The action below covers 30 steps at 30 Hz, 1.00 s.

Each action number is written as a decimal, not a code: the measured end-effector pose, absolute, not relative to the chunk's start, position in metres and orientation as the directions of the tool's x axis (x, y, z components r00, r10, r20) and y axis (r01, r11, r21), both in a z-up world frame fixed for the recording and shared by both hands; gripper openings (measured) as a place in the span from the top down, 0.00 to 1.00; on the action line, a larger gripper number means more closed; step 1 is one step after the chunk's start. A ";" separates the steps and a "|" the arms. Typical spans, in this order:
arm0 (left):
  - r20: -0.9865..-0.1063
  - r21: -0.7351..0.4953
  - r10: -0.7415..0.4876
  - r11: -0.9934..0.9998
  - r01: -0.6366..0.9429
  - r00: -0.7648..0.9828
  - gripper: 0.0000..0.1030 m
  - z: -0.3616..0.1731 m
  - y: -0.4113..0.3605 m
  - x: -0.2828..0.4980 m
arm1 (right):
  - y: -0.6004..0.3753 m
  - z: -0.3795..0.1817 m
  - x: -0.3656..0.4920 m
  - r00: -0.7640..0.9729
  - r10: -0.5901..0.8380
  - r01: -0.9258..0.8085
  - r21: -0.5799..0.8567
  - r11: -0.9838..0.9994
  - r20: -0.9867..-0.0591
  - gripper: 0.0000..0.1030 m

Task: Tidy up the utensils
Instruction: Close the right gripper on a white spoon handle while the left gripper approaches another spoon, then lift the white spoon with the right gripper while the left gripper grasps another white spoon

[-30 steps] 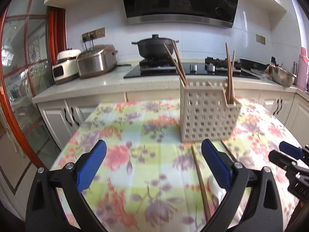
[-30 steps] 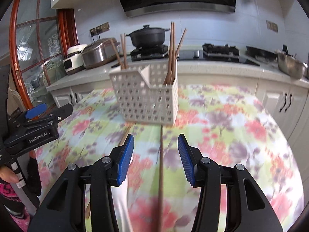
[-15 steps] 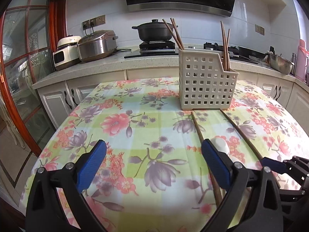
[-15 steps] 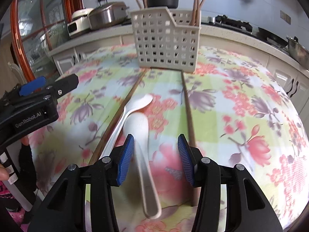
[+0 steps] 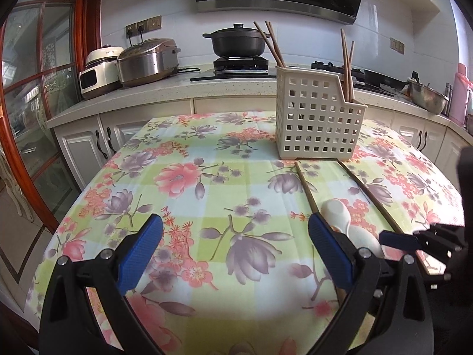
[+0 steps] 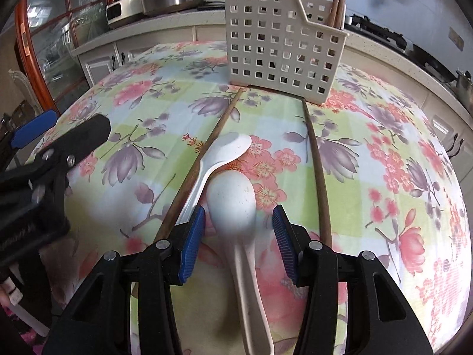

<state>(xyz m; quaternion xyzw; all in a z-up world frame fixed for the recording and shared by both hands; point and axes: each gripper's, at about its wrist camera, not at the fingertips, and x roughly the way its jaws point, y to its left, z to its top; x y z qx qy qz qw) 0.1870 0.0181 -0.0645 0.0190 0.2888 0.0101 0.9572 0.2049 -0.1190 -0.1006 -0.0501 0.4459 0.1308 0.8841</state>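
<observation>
1. The table (image 5: 207, 153), under its floral cloth, is carrying everything; the perforated caddy (image 6: 283, 44) is standing at its far side with chopsticks already upright inside.
2. The left gripper (image 5: 233, 251) is hanging wide open over bare cloth, holding nothing.
3. The right gripper (image 6: 238, 236) is straddling the larger white spoon (image 6: 233, 204), jaws apart and not yet pinching.
4. A smaller spoon (image 6: 227, 151) and two loose chopsticks (image 6: 317, 171) are lying beside it.
5. The step looks like spoon pickup; next comes closing squarely on its neck.
</observation>
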 end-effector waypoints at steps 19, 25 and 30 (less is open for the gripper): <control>-0.598 0.055 -0.029 0.996 0.077 0.801 0.08 -0.071 -0.007 0.194 | -0.158 -0.089 0.201 0.648 0.221 -0.182 0.133 0.974 -0.729 0.67; -0.654 0.049 -0.102 0.983 0.177 0.750 0.39 -0.074 -0.039 0.215 | -0.194 -0.072 0.192 0.711 0.250 -0.141 0.215 0.966 -0.658 0.67; -0.729 0.023 -0.153 0.969 0.247 0.667 0.50 -0.087 -0.069 0.236 | -0.220 -0.072 0.190 0.726 0.259 -0.115 0.259 0.959 -0.637 0.67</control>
